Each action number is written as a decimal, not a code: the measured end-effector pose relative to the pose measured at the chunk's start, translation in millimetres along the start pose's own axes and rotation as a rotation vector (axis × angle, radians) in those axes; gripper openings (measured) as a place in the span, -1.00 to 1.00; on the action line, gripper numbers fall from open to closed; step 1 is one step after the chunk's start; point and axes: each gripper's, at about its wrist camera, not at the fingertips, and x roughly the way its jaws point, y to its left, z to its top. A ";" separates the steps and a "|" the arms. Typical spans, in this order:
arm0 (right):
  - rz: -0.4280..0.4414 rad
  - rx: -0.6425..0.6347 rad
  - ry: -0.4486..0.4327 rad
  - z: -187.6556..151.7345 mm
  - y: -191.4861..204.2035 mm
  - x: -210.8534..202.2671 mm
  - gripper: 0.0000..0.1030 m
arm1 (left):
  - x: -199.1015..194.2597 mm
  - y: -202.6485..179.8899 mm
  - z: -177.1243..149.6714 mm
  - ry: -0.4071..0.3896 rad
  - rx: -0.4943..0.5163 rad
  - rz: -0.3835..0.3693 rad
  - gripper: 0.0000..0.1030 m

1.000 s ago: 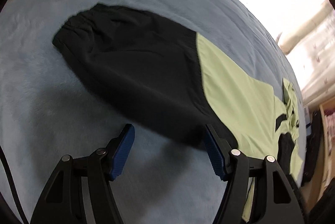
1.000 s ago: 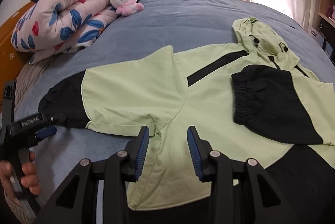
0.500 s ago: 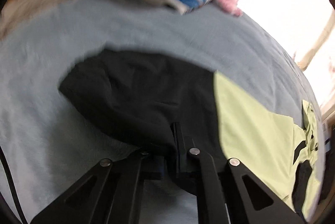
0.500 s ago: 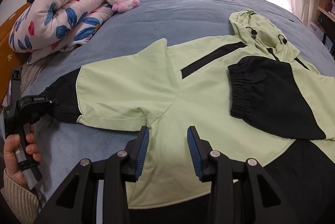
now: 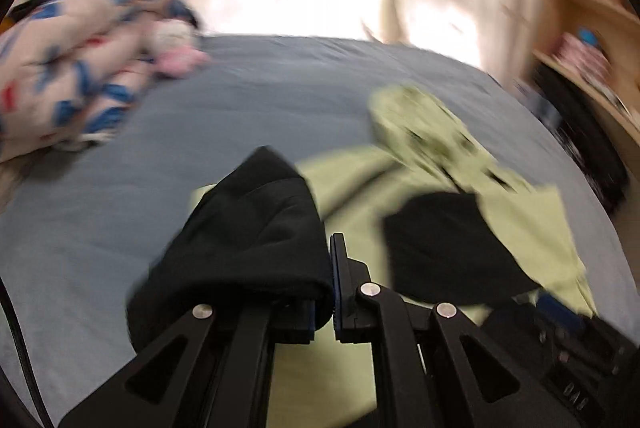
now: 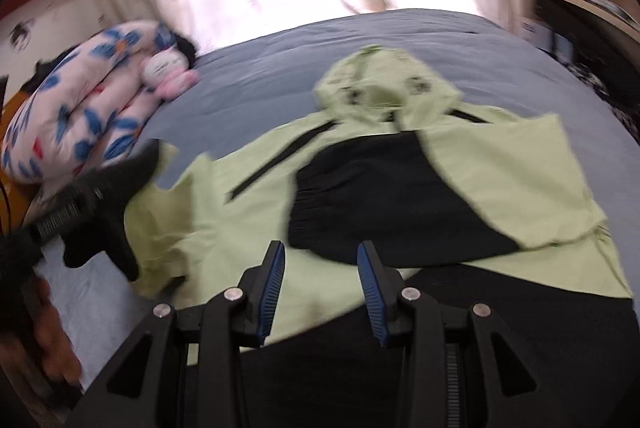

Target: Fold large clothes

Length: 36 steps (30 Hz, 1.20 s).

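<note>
**Left claw pinches black sleeve, right claw open over jacket**

Both views motion-blurred. Jacket, green with black panels, lies flat on the blue bed. Left claw is closed on the black sleeve, fabric hiding its left finger. Right claw hovers open, empty, over the hem. Only the right view shows the hood's shape clearly. Floral quilt left of jacket.

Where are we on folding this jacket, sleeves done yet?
One black-cuffed sleeve already lies folded across the green jacket. In hand: the left gripper is shut on the other sleeve's black cuff, lifted off the bed and over the jacket's edge. The right gripper is open, over the hem. Left: lay that sleeve down, then fold the hood and body.
</note>
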 end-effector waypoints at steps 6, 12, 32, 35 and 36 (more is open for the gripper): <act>-0.081 0.123 0.020 -12.3 -88.2 -6.0 -0.26 | 68.2 -93.1 -58.8 0.212 0.160 -0.022 -0.76; -0.083 0.195 0.068 -25.9 -132.1 4.8 -0.26 | 76.5 -122.1 -88.7 0.241 0.260 0.044 0.04; 0.000 0.114 0.062 -25.6 -95.5 -1.7 -0.26 | 21.4 -99.4 -103.4 0.302 0.207 -0.033 0.39; 0.021 0.083 0.065 -25.7 -80.5 -3.9 -0.26 | 8.7 -88.4 -105.6 0.291 0.201 -0.019 0.39; 0.031 0.067 0.068 -26.1 -73.7 -4.2 -0.26 | 2.3 -83.1 -106.1 0.283 0.198 -0.011 0.39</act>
